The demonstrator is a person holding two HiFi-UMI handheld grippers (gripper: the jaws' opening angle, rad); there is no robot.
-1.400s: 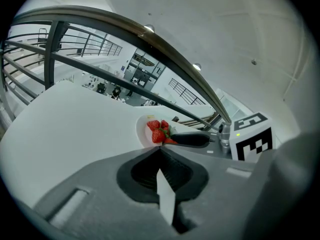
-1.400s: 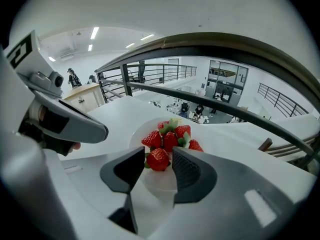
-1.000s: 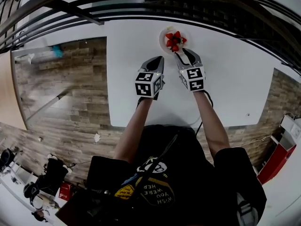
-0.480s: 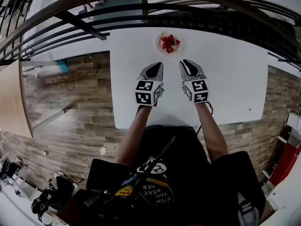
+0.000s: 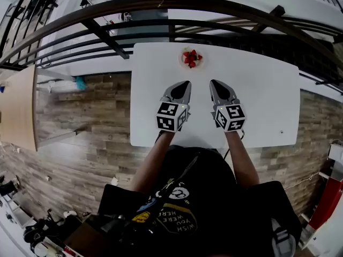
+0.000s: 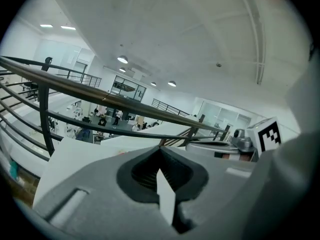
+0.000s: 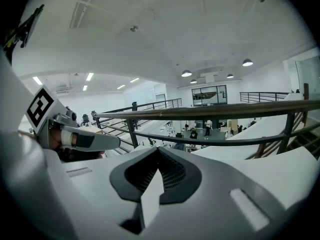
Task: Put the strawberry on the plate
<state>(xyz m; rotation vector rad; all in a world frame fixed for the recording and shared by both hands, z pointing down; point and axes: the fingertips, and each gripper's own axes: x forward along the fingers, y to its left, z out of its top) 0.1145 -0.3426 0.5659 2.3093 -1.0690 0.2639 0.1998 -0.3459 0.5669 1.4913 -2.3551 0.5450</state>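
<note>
A small white plate [image 5: 184, 63] stands near the far edge of the white table [image 5: 268, 100], and red strawberries [image 5: 191, 57] with green leaves lie on it. Both grippers hover side by side over the table's middle, well short of the plate. My left gripper [image 5: 184, 84] is shut with nothing in it, its jaws meeting in the left gripper view [image 6: 161, 150]. My right gripper [image 5: 215, 83] has just been closing and is now shut on nothing [image 7: 157, 152]. Neither gripper view shows the plate.
A dark metal railing [image 5: 161, 4] curves just beyond the table's far edge. Wood-plank floor [image 5: 80, 122] lies to the left and right of the table. The person's dark shirt fills the bottom of the head view.
The right gripper was open at the plate beside the strawberries; its jaws are now closed. Both grippers have drawn back from the plate toward the person and risen.
</note>
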